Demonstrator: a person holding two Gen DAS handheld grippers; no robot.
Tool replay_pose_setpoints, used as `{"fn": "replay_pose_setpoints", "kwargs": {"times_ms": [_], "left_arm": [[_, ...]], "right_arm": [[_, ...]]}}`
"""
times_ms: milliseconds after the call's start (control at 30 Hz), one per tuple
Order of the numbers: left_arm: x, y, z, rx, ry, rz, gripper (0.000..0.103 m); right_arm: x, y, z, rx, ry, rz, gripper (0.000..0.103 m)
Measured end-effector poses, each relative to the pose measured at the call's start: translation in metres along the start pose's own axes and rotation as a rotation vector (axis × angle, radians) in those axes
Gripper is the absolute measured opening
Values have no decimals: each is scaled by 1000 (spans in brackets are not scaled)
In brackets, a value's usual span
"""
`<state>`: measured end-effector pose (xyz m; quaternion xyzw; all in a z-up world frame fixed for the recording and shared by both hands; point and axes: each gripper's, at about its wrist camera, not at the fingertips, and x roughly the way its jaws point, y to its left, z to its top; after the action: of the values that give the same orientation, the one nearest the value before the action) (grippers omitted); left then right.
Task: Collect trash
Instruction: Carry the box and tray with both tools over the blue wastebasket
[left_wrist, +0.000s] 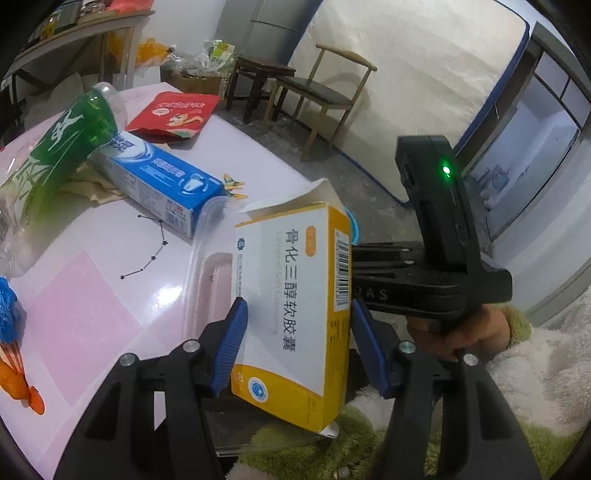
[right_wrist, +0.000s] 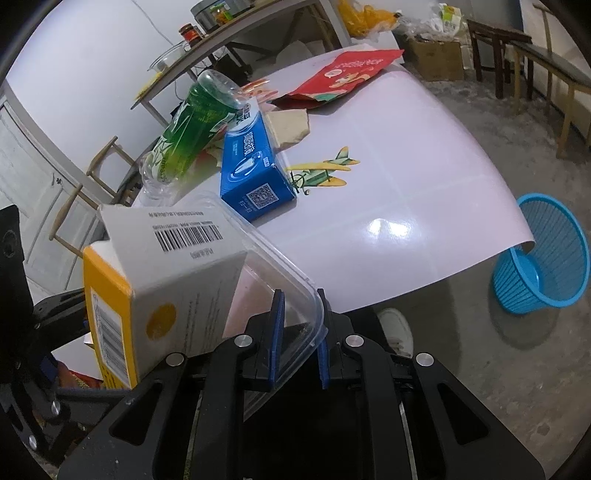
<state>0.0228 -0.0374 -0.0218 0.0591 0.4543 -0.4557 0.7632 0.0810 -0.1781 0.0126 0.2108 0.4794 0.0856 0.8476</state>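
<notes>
My left gripper is shut on a white and yellow medicine box, held upright inside a clear plastic container. My right gripper is shut on the rim of that clear container, with the medicine box in it at the left. On the white table lie a blue toothpaste box, a green-labelled plastic bottle, a red snack bag and brown paper. A blue waste basket stands on the floor right of the table.
The toothpaste box, bottle and red bag lie at the far left of the table in the left wrist view. Wooden chairs, a cardboard box and a shelf table stand behind.
</notes>
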Motion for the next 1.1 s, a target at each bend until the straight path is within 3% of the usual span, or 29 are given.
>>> {"fn": "replay_pose_setpoints", "kwargs": {"times_ms": [333, 533, 833, 967, 1100], "left_arm": [[15, -9, -3, 11, 78, 79, 67], [16, -14, -7, 30, 89, 92, 67], [-12, -24, -6, 20, 19, 120, 37], [-26, -28, -2, 13, -25, 109, 32], [-42, -33, 9, -4, -80, 29, 30]], "right_arm": [[-1, -1, -4, 42, 38, 67, 12], [-12, -1, -5, 50, 22, 103, 12], [-21, -5, -8, 59, -14, 87, 9], [-30, -12, -9, 77, -44, 82, 9], [-38, -25, -10, 111, -63, 81, 8]]}}
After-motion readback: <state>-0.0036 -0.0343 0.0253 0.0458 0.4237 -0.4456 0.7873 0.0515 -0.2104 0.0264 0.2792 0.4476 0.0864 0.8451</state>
